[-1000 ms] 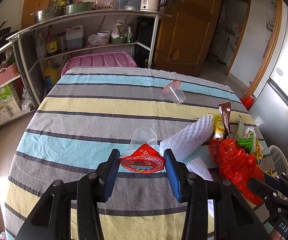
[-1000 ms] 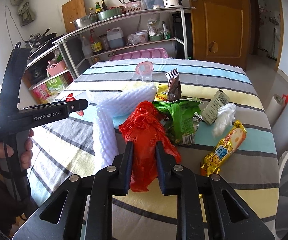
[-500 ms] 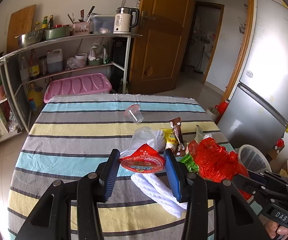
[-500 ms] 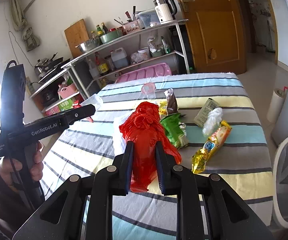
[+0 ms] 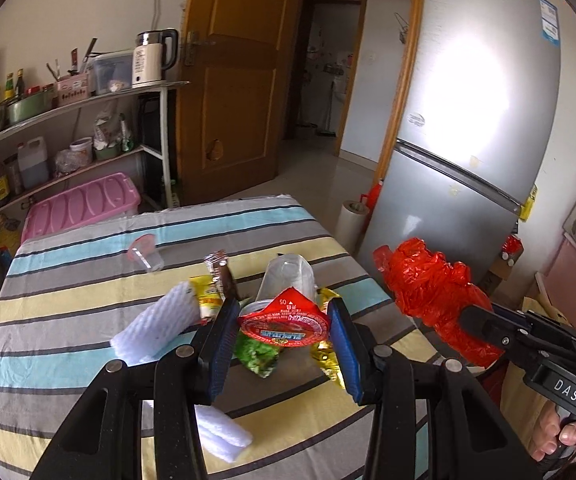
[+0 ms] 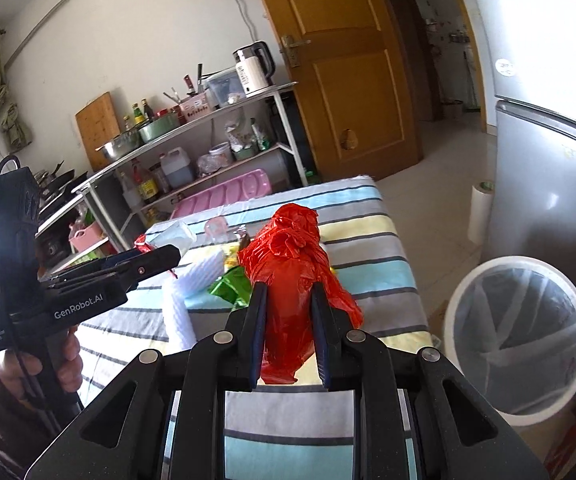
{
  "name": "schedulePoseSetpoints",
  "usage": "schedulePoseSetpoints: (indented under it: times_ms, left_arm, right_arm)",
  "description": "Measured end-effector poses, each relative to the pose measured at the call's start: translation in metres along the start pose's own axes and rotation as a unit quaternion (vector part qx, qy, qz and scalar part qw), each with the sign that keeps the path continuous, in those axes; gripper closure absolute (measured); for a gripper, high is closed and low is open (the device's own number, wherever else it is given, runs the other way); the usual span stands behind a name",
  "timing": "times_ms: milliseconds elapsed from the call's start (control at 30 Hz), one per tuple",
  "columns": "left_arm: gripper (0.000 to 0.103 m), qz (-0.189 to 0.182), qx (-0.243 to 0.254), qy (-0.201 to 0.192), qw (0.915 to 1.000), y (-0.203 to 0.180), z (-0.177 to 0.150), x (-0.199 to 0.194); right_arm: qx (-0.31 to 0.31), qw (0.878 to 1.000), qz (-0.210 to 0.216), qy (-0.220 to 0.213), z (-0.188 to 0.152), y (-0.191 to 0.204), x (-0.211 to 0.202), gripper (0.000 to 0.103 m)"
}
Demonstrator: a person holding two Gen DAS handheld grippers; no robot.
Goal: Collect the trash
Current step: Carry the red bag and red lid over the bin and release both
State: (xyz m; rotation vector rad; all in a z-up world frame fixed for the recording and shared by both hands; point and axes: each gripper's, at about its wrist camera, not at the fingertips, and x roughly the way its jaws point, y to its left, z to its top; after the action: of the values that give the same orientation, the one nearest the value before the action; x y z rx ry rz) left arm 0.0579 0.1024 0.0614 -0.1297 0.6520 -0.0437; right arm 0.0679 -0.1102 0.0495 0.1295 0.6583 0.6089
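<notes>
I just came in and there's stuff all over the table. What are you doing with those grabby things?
A person is picking up trash with two tongs. The left tongs grip a clear plastic cup with a red lid. The right tongs squeeze a crumpled red plastic bag. Wrappers and white foam netting lie on the striped table. A lined bin waits beside the table.

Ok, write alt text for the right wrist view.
The right gripper clamps a crumpled red plastic bag above a striped tablecloth, with a lined white bin at right. The left gripper holds a cup at left.
</notes>
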Motion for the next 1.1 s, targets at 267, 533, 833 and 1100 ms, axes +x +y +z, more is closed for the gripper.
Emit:
schedulePoseSetpoints:
  times_ms: [267, 533, 833, 1100]
  left_arm:
    - [0.057, -0.055, 0.047, 0.021, 0.9971, -0.07, 0.006, 0.039]
    - [0.057, -0.109, 0.098, 0.045, 0.9882, -0.138, 0.005, 0.078]
    - [0.057, -0.139, 0.138, 0.091, 0.9764, -0.196, -0.01, 0.122]
    - [0.057, -0.132, 0.155, 0.113, 0.9724, -0.217, -0.022, 0.142]
  right_arm:
    - [0.031, 0.995, -0.086, -0.031, 0.002, -0.053, -0.039, 0.081]
    - [0.052, 0.984, -0.167, -0.031, -0.005, -0.099, -0.056, 0.081]
    - [0.087, 0.97, -0.228, -0.001, -0.027, -0.157, -0.058, 0.081]
    - [0.101, 0.962, -0.253, 0.028, -0.04, -0.188, -0.045, 0.081]
